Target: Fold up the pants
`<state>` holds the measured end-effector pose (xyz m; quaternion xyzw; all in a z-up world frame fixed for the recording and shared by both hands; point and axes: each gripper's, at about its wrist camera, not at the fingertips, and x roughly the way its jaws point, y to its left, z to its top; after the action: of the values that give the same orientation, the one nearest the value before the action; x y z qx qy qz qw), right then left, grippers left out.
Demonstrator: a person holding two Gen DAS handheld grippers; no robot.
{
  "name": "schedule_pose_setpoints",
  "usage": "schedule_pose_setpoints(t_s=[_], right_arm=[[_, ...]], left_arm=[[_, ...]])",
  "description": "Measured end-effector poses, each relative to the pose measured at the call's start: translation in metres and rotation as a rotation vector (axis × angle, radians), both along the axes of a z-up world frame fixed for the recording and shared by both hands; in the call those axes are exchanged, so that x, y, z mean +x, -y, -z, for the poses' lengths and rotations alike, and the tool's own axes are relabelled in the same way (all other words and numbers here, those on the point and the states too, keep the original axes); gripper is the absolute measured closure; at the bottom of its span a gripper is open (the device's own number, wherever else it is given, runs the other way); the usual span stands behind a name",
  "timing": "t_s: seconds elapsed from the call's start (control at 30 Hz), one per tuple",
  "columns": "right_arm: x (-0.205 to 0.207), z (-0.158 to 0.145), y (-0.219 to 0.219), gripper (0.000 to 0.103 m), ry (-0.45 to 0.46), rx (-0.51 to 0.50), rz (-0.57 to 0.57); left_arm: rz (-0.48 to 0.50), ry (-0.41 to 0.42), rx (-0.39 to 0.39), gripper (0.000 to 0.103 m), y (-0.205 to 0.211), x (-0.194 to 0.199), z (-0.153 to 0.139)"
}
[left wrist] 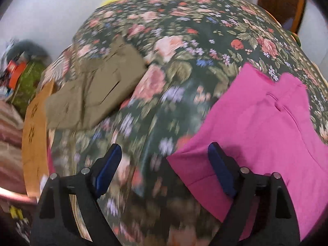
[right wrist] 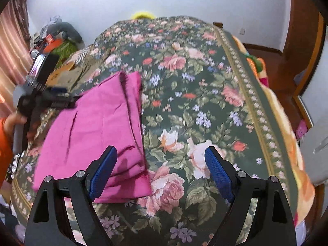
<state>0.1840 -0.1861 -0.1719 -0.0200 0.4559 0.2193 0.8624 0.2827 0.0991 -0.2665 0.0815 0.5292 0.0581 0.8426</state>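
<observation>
Magenta pants (left wrist: 256, 127) lie folded on a floral bedspread (left wrist: 174, 41), at the right in the left wrist view and left of centre in the right wrist view (right wrist: 98, 135). Folded olive-brown pants (left wrist: 92, 90) lie further left on the bed. My left gripper (left wrist: 164, 164) is open and empty, above the bedspread beside the magenta pants' left edge. My right gripper (right wrist: 161, 172) is open and empty, over the magenta pants' near right corner. The left gripper also shows at the left in the right wrist view (right wrist: 57, 96).
A brown cardboard piece (left wrist: 34, 135) sits at the bed's left edge. Clutter with an orange box (right wrist: 51, 43) is piled by the wall at left. A pink curtain (right wrist: 12, 47) hangs at left; a wooden door (right wrist: 301, 30) stands at right.
</observation>
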Motion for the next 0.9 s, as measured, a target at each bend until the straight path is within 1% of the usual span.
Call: schedule_pose_setpoints(t_s=[0.07,0.2,0.27,0.37,0.47,0.53,0.6,0.67,0.73,0.9], right_arm=[[-0.005,-0.007,0.0,0.018,0.014,0.008,0.0],[-0.016,-0.014,-0.004,0.018,0.01,0.036,-0.019],[-0.023,-0.015,-0.007,0.018,0.007,0.045,-0.034],[-0.036,-0.011,-0.011,0.018,-0.003,0.04,-0.055],[-0.046,-0.003,-0.013,0.018,-0.019,0.031,-0.072],[-0.05,0.003,-0.01,0.019,-0.022,0.025,-0.073],[-0.05,0.012,-0.007,0.033,-0.036,0.012,-0.069],[-0.049,0.018,0.0,0.035,-0.062,0.036,-0.07],[-0.05,0.02,0.006,0.036,-0.057,0.057,-0.066],[-0.052,0.022,0.011,0.038,-0.035,0.044,-0.07]], left_arm=[[-0.037,0.007,-0.022,0.016,-0.003,-0.023,-0.005],[-0.07,0.023,-0.072,0.016,0.001,-0.063,-0.013],[-0.066,0.022,-0.114,0.016,0.005,-0.084,-0.017],[-0.04,0.012,-0.18,0.016,0.012,-0.104,-0.019],[-0.035,0.02,-0.218,0.016,0.017,-0.12,-0.021],[-0.04,0.032,-0.217,0.016,0.018,-0.124,-0.021],[-0.05,0.04,-0.214,0.016,0.014,-0.129,-0.022],[-0.06,0.046,-0.212,0.016,0.008,-0.135,-0.021],[-0.072,0.051,-0.216,0.016,0.001,-0.142,-0.021],[-0.098,0.045,-0.216,0.016,-0.013,-0.149,-0.019]])
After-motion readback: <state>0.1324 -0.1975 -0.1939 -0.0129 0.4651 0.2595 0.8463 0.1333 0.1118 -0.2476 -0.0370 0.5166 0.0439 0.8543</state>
